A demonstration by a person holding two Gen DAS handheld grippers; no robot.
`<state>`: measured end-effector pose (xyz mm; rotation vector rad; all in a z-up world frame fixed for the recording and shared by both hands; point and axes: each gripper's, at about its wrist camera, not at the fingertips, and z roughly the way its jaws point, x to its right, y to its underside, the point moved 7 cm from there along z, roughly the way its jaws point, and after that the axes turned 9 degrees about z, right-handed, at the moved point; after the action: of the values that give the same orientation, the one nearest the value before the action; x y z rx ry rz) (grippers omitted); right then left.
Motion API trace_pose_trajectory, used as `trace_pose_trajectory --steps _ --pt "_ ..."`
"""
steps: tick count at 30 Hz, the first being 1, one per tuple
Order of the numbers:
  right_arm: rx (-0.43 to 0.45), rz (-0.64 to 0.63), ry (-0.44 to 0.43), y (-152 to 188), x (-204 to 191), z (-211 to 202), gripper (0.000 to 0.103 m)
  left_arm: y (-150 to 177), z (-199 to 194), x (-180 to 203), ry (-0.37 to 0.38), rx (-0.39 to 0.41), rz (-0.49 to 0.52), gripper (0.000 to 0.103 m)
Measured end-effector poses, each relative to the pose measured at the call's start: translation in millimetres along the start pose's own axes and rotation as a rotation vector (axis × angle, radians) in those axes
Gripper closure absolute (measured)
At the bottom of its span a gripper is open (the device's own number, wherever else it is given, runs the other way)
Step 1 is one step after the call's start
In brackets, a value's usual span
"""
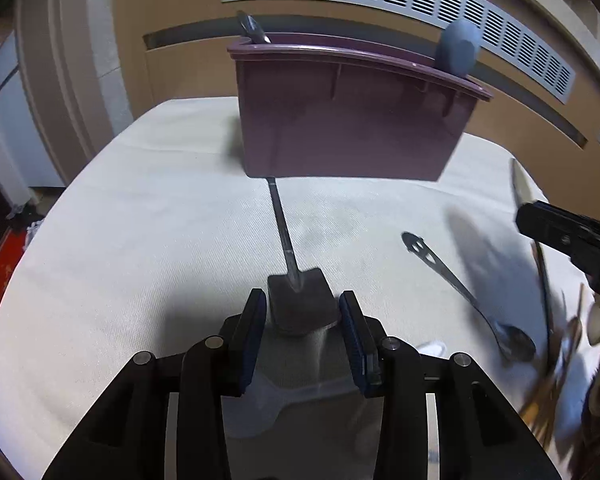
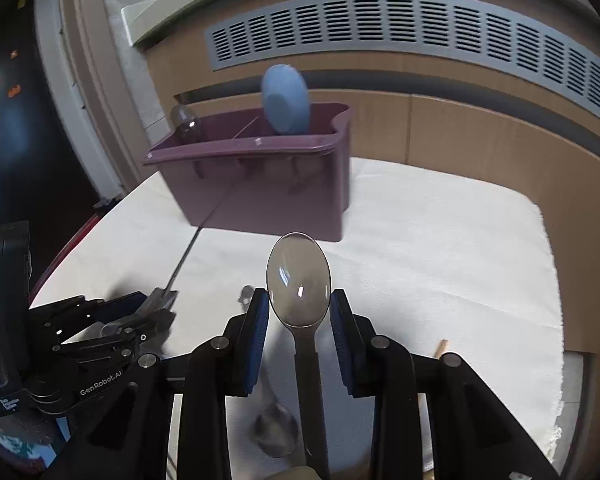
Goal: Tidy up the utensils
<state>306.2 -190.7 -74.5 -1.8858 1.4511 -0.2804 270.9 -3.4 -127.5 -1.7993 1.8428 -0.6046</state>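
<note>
A purple utensil caddy (image 1: 352, 120) stands at the back of the white cloth; it also shows in the right wrist view (image 2: 268, 184). A blue spoon (image 2: 286, 98) and a metal spoon (image 2: 184, 120) stand in it. My left gripper (image 1: 303, 314) is shut on a grey spatula (image 1: 300, 300) whose metal handle points toward the caddy. My right gripper (image 2: 299, 314) is shut on a clear plastic spoon (image 2: 299, 280), bowl forward, held above the cloth. It enters the left wrist view at the right edge (image 1: 568, 236).
A metal spoon with a pierced handle (image 1: 460, 292) lies on the cloth at the right. A blurred heap of several utensils (image 1: 564, 360) lies at the right edge. A vent grille (image 2: 420, 36) runs along the wall behind.
</note>
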Motion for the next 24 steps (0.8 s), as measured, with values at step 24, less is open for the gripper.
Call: trace_pose_trajectory --steps 24 --pt "0.125 0.014 -0.009 -6 -18 -39 0.074 -39 -109 -34 -0.060 0.287 0.098 0.073"
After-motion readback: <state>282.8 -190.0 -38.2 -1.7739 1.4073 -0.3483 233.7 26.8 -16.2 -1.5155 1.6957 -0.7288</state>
